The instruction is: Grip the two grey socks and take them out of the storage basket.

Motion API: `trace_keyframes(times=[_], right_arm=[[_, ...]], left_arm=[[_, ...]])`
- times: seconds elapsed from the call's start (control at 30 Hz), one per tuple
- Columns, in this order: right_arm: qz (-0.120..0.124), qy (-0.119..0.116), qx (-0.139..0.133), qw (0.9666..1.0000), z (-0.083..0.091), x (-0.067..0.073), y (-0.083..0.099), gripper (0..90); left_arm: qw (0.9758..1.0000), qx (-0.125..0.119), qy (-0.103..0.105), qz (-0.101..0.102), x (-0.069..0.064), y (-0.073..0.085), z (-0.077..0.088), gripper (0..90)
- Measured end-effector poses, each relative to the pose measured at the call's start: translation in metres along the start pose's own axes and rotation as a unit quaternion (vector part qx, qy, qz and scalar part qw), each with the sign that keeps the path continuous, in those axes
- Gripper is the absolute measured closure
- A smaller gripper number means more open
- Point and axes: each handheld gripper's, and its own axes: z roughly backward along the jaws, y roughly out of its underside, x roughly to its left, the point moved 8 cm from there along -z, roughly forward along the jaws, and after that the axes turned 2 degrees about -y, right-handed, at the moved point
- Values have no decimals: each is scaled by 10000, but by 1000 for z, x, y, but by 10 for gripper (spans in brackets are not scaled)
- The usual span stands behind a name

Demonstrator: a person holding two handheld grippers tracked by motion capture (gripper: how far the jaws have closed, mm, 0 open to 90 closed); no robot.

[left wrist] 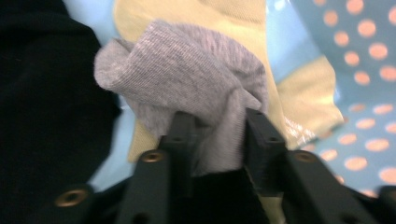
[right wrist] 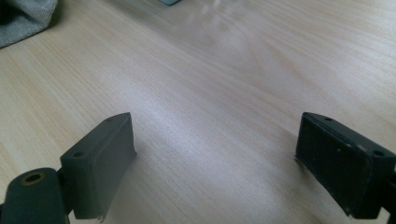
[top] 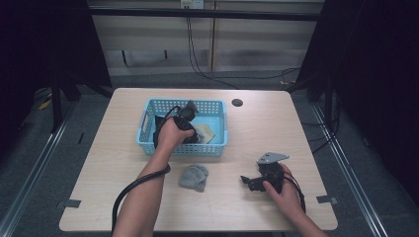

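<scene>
1. High view: the left hand-held gripper (top: 190,129) was down inside the blue basket (top: 148,114) among socks, a black one and a yellow one (top: 206,132) showing. One grey sock (top: 193,177) already lay bunched on the table (top: 257,123) in front of the basket, so the emptying looked partly done, with several socks left. The right hand-held gripper (top: 252,181) rested on the table, well apart

2. Left gripper view: the jaws were closed on a grey sock in the basket (left wrist: 187,84), pinching a fold. It was crumpled, so its long axis could not be told; the bunch rose away from the jaws, over the yellow sock

3. Right gripper view: jaws wide apart, holding nothing, over bare table
</scene>
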Motion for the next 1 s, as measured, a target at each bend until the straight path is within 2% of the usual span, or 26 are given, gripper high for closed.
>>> trace_keyframes(times=[0.07,0.2,0.5,0.63,1.0], right_arm=[[14,1,1,10000,0,0,0,110],[14,5,11,10000,0,0,0,110],[10,5,9,10000,0,0,0,110],[-7,1,16,10000,0,0,0,111],[-3,1,17,10000,0,0,0,110]], left_arm=[[10000,79,9,3,-1,0,2,753],[9999,113,-20,-42,-3,-1,9,780],[9999,-33,54,-156,-1,-4,38,782],[9998,-123,86,-136,-1,-5,52,782],[9995,-184,47,-245,-5,-3,86,782]])
